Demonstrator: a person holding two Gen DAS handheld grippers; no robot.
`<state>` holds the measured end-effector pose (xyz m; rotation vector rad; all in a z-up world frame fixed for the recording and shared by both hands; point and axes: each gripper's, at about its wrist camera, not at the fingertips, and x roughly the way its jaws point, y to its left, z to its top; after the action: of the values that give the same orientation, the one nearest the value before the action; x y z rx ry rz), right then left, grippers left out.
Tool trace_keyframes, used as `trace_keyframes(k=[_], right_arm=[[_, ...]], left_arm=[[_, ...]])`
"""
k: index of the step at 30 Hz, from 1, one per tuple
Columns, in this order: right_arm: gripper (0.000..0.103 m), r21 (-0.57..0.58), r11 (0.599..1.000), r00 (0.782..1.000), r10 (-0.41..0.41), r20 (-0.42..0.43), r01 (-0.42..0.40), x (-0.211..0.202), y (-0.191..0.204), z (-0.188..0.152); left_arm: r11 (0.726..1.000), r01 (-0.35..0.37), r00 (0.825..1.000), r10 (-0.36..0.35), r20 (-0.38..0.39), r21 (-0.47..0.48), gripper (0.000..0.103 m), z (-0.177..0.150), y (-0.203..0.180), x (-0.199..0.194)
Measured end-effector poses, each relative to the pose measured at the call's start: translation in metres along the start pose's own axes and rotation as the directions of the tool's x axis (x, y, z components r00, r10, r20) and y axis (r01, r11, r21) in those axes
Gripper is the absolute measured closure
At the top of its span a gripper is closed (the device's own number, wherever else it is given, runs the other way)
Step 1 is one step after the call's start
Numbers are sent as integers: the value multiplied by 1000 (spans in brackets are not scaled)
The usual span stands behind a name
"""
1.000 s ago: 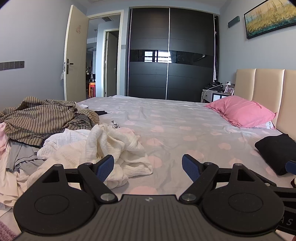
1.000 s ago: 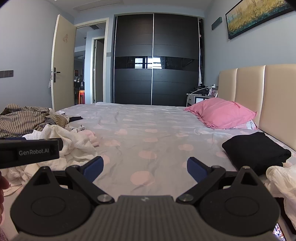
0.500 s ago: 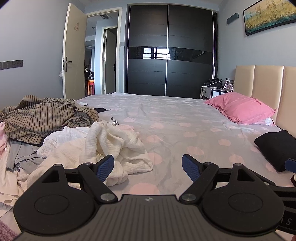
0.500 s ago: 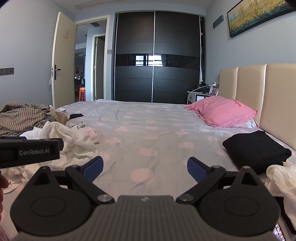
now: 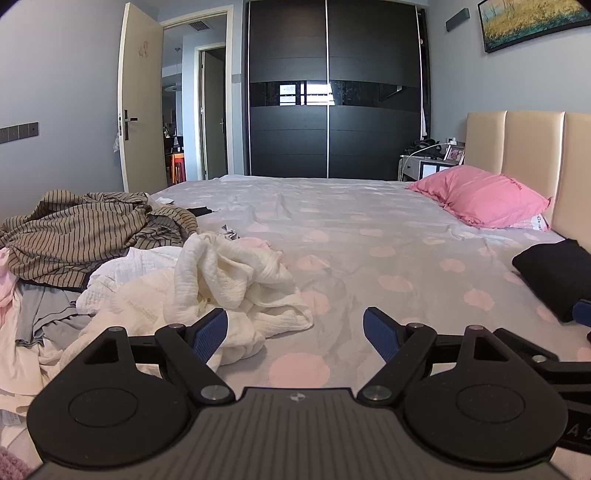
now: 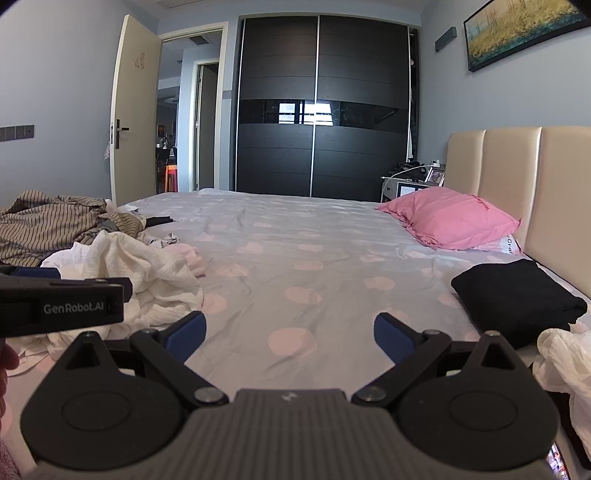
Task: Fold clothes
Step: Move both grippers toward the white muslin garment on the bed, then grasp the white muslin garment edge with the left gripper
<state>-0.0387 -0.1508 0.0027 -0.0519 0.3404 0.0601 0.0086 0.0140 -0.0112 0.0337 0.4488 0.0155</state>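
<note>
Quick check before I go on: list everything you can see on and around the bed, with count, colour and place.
cream crinkled garment: one, cream-white, heaped on the bed's near left
striped garment: one, brown with dark stripes, crumpled at far left
grey garment: one, grey, under the pile's left edge
folded black garment: one, black, right side near the headboard
white cloth: one, white, near right edge, partly cut off
pillow: one, pink, against the headboard
bed sheet: one, grey with pink dots
headboard: one, beige, right
wardrobe: one, black, far wall
door: one, cream, open, left
painting: one, yellow and teal, right wall
left gripper: jaws open, empty
right gripper: jaws open, empty
</note>
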Motion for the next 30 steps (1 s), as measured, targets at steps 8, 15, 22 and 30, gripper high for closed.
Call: trace_keyframes(k=[8,15,22,30], right_arm=[[4,-6,1000,999,6,-36,-6,11,0,1],[4,-71,997,991,30,-130,-40,42,11,-3],[4,-86,994,979,46,-198,-64,70,23,-9],[4,-58,995,965,58,-256,-75,89,26,-14]], left_arm=[[995,-104,990,103,-92,-7,26,-5,35,27],[989,-150,975,148,-166,-1,26,-7,61,68],[976,-212,943,219,-249,54,26,-32,67,109],[969,-233,920,248,-302,85,47,-47,84,134]])
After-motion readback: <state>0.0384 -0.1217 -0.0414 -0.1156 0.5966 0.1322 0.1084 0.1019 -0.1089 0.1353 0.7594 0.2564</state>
